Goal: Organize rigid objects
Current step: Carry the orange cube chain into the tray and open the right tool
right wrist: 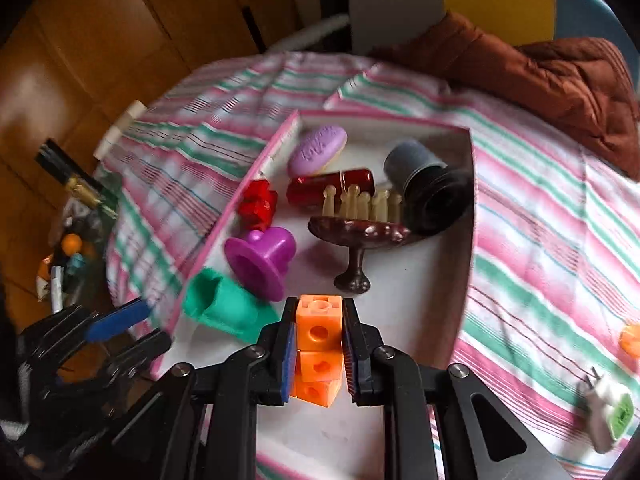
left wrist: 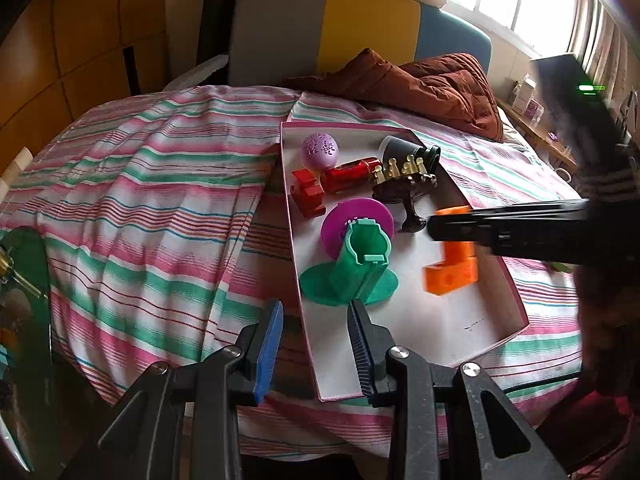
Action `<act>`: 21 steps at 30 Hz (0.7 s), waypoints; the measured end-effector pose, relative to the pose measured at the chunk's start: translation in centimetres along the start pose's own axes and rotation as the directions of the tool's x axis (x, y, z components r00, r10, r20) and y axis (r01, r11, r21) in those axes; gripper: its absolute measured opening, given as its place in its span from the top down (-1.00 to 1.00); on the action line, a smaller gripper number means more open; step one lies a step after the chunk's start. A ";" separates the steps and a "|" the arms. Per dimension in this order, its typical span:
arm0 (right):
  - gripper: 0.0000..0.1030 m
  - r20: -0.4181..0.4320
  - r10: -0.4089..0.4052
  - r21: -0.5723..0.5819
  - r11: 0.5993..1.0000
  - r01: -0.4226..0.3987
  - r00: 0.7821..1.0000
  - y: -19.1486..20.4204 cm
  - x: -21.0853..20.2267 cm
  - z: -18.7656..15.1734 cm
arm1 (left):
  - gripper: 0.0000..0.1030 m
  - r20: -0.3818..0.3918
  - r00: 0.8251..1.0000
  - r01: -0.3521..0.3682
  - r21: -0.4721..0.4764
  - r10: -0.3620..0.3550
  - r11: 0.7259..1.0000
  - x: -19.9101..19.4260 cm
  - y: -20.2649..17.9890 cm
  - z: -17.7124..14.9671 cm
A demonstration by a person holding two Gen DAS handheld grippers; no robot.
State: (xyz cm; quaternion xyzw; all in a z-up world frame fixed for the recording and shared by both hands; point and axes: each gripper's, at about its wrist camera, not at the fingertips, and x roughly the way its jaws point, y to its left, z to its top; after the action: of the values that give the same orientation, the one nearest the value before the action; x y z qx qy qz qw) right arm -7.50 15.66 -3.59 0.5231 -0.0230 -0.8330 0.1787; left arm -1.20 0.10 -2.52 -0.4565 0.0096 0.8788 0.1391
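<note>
A shallow white box with a pink rim (left wrist: 472,320) lies on the striped cloth and holds several toys. My right gripper (right wrist: 319,344) is shut on a stack of orange cubes (right wrist: 319,328) and holds it over the box's near end; the cubes also show in the left wrist view (left wrist: 454,270). My left gripper (left wrist: 316,320) is open and empty, just short of a green flanged piece (left wrist: 356,268) at the box's left edge. Behind it lie a purple flanged piece (left wrist: 356,226), a red block (left wrist: 308,194), a red cylinder (left wrist: 352,174) and a lilac egg (left wrist: 320,151).
Also in the box: a dark brown stand (right wrist: 360,236), cream pegs (right wrist: 364,204) and a grey-black cylinder (right wrist: 430,184). A rust quilt (left wrist: 436,88) lies behind. An orange piece (right wrist: 632,338) and a white-green plug (right wrist: 610,410) lie on the cloth at right. Clutter (right wrist: 68,240) stands off the left edge.
</note>
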 end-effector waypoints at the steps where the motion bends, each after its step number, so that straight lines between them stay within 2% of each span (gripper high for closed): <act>1: 0.57 0.002 0.007 0.011 1.000 -0.007 1.000 0.0 0.5 0.1 | 0.35 -0.002 1.000 0.001 -0.003 -0.001 1.000 0.0 0.0 0.0; 3: 0.32 0.003 0.032 0.024 0.999 -0.033 0.999 0.0 1.3 0.2 | 0.35 -0.004 1.000 0.005 -0.004 -0.005 1.000 0.1 0.1 -0.2; 7: 0.05 0.022 0.047 0.033 0.998 -0.048 0.999 -0.1 1.2 -0.2 | 0.35 0.002 1.000 0.007 -0.008 -0.007 1.000 0.0 0.3 -0.3; 9: -0.15 0.040 0.046 0.032 0.998 -0.047 0.998 -0.3 0.5 -0.5 | 0.35 0.004 1.000 0.006 -0.011 -0.006 1.000 0.0 0.4 -0.2; 11: -0.21 0.060 0.043 0.028 0.999 -0.044 0.997 -0.5 -0.5 -0.5 | 0.35 0.005 1.000 0.008 -0.015 -0.008 1.000 0.0 0.5 -0.2; 13: -0.30 0.084 0.022 0.015 1.000 -0.023 0.996 -0.6 -1.5 -0.8 | 0.35 0.010 1.000 0.007 -0.011 -0.007 1.000 -0.1 0.4 -0.1; 15: -0.48 0.109 -0.009 -0.008 1.000 0.010 0.994 -0.5 -2.6 -1.1 | 0.35 0.016 1.000 0.005 -0.010 -0.005 1.000 -0.3 0.3 -0.1; 21: -0.70 0.179 -0.093 -0.070 0.992 0.107 0.979 -0.4 -5.2 -1.7 | 0.35 0.031 1.000 -0.002 -0.003 0.002 1.000 -1.0 0.1 0.1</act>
State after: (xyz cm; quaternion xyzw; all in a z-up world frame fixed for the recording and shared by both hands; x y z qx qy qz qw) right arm -4.05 17.93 0.03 0.4406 0.0207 -0.8841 0.1543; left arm -0.76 -0.20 -1.70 -0.4432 0.0065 0.8858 0.1374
